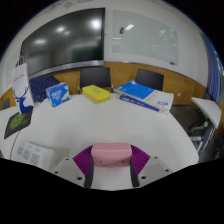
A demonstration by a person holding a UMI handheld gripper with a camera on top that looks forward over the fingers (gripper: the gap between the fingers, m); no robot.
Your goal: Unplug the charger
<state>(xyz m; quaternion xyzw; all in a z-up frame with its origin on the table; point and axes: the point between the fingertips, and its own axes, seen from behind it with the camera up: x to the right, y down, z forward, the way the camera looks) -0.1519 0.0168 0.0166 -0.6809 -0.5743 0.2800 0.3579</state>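
A pink block-shaped charger (110,155) sits between my gripper's (111,168) two fingers, close to the camera. The magenta pads (86,162) press on its left and right sides with no gap showing. The charger hides the table just ahead of the fingers. No socket or cable shows. The white table (110,120) spreads out beyond the fingers.
On the table's far side lie a small blue box (58,94), a yellow box (96,93) and a flat blue box (137,92). A white bag (20,84) stands at the left, with a dark flat item (17,123) and a printed sheet (32,152) nearer. Black chairs (96,75) line the far edge.
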